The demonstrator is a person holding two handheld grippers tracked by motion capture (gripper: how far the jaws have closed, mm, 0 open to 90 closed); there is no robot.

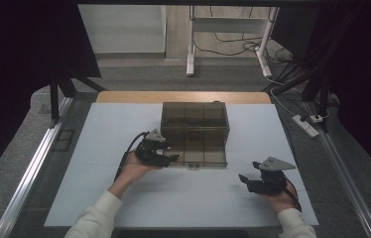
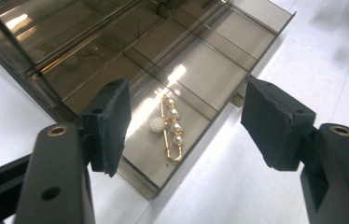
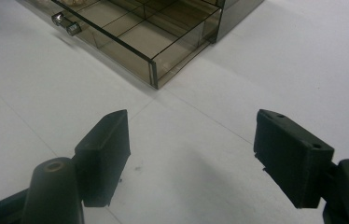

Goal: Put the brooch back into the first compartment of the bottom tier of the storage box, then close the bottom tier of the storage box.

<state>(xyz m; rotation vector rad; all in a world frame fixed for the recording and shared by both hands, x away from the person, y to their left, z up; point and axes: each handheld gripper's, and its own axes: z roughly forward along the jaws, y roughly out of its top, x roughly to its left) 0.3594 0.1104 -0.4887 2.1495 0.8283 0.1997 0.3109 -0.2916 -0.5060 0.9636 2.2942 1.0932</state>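
Observation:
A smoky see-through drawer box (image 1: 195, 120) stands mid-table with its drawer (image 1: 201, 154) pulled out toward me. In the drawer's near-left compartment lies a gold pin with pearls (image 2: 169, 128). My left gripper (image 1: 173, 157) hovers at the drawer's left front corner, open, its jaws (image 2: 186, 123) wide above the pin without touching it. My right gripper (image 1: 243, 181) rests low on the white table at the right, open and holding nothing (image 3: 191, 156). The drawer's right front corner (image 3: 154, 70) and its knobs (image 3: 66, 24) lie ahead of it.
The white mat (image 1: 99, 188) covers the tabletop, with a wooden edge (image 1: 183, 96) at the back. A metal rail (image 1: 30, 173) runs along the left side. A white stand (image 1: 228, 34) and cables (image 1: 292, 74) lie beyond the table.

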